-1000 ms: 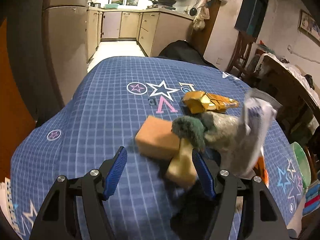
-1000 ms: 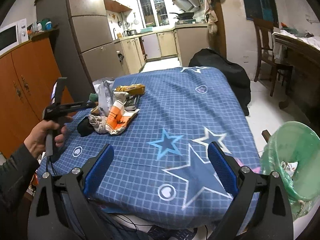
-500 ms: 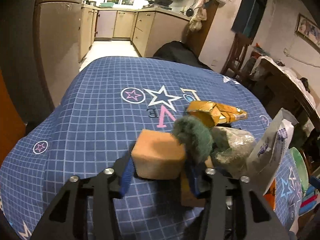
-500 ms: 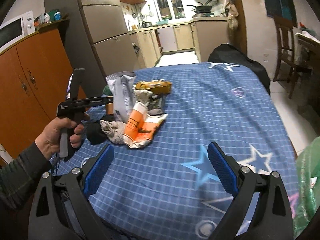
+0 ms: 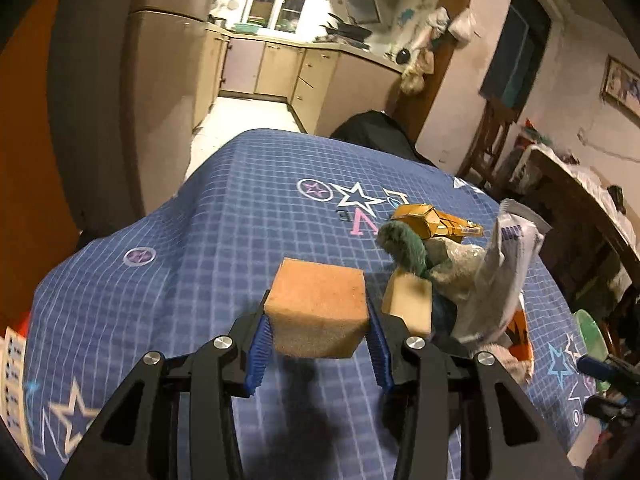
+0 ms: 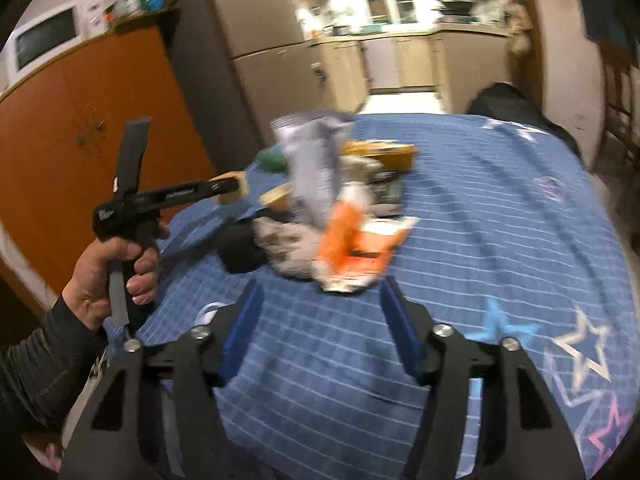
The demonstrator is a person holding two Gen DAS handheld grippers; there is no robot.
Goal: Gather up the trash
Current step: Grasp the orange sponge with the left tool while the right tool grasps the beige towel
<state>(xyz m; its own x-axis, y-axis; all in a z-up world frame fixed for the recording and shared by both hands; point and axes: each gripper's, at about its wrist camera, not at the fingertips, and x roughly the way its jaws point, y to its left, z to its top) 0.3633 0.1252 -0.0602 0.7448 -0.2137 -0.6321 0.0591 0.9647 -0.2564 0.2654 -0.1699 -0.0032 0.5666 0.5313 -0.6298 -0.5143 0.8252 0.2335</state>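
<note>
My left gripper (image 5: 318, 344) is shut on an orange sponge (image 5: 320, 312) and holds it just above the blue checked tablecloth (image 5: 224, 240). Right of it lies a trash pile: a pale sponge piece (image 5: 408, 304), a green scrubber (image 5: 404, 246), a yellow carton (image 5: 432, 220), a silver-white wrapper (image 5: 500, 276). In the right wrist view my right gripper (image 6: 320, 328) is open, just short of an orange-and-white wrapper (image 6: 352, 248) at the pile's near edge. The left gripper (image 6: 224, 190) shows there, held by a hand.
A green-lined trash bin (image 5: 588, 332) sits off the table's right side. A black bag (image 6: 508, 104) lies on the floor beyond the table's far end. Orange cabinets (image 6: 80, 140) and a fridge (image 6: 256, 40) stand to the left.
My left gripper closed on the orange sponge and lifted it slightly. My right gripper moved in from the table's far side up close to the trash pile.
</note>
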